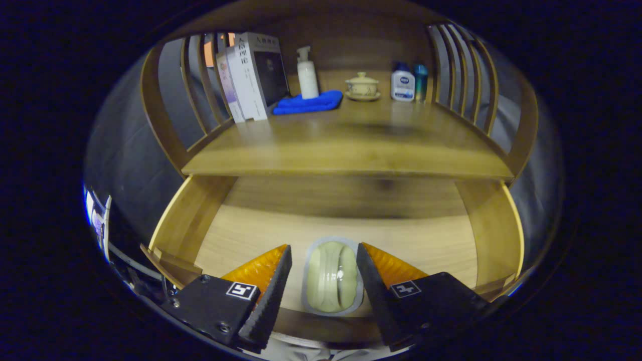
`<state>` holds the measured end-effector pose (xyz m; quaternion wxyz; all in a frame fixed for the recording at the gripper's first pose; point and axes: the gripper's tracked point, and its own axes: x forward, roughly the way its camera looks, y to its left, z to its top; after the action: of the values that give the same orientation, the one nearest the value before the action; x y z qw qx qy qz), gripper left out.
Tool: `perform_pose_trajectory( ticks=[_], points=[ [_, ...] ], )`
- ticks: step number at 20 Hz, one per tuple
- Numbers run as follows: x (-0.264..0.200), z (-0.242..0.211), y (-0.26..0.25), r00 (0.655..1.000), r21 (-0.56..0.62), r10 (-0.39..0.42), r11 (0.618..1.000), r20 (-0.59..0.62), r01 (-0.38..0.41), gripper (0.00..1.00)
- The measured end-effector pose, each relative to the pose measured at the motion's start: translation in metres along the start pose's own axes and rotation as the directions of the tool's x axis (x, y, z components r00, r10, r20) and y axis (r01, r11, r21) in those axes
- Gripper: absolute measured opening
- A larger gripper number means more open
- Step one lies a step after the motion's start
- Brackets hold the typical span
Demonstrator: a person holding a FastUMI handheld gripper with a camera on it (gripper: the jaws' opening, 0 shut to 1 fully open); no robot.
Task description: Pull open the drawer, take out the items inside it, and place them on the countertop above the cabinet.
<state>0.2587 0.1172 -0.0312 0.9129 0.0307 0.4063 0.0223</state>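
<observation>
Gripper (pixel 323 268) fingers stood apart over the pulled-out drawer (pixel 190 220), straddling a pale green packaged item (pixel 332 276) on the drawer floor, neither finger clearly touching it. Countertop (pixel 351 145) above held books (pixel 251 75), blue cloth (pixel 308 104), bottles.

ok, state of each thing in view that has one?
Wooden drawer: pulled open.
Pale green oblong packet in grey wrap: lying flat in drawer, between the fingers.
Gripper: open, not touching packet.
Cream ceramic lidded cup: lid on.
Blue cloth: folded on countertop.
</observation>
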Motion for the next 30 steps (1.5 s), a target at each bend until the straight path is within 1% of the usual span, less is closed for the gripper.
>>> perform_pose_trajectory(
  ticks=[2, 5, 9, 10, 11, 12, 15, 19, 23, 30],
  points=[
    [0.008, -0.008, -0.002, 0.999, -0.004, -0.009, 1.000, -0.054, 0.008, 0.80],
    [0.013, -0.017, -0.007, 0.995, -0.033, -0.032, 0.999, -0.093, 0.029, 0.77],
    [0.016, -0.020, -0.014, 0.992, -0.065, -0.064, 0.996, -0.107, 0.057, 0.65],
    [0.017, -0.020, -0.015, 0.991, -0.058, -0.071, 0.996, -0.110, 0.065, 0.54],
    [0.018, -0.022, -0.015, 0.991, -0.046, -0.069, 0.997, -0.118, 0.064, 0.48],
    [0.017, -0.021, -0.014, 0.991, -0.038, -0.065, 0.997, -0.115, 0.061, 0.35],
    [0.017, -0.021, -0.015, 0.992, -0.056, -0.062, 0.997, -0.109, 0.056, 0.22],
    [0.012, -0.017, -0.011, 0.995, -0.048, -0.037, 0.998, -0.096, 0.032, 0.20],
    [0.000, 0.000, -0.011, 0.998, -0.082, -0.054, 0.995, -0.038, 0.051, 0.20],
    [-0.038, 0.034, -0.005, 0.997, -0.122, -0.050, 0.991, 0.060, 0.057, 0.20]
  ],
)
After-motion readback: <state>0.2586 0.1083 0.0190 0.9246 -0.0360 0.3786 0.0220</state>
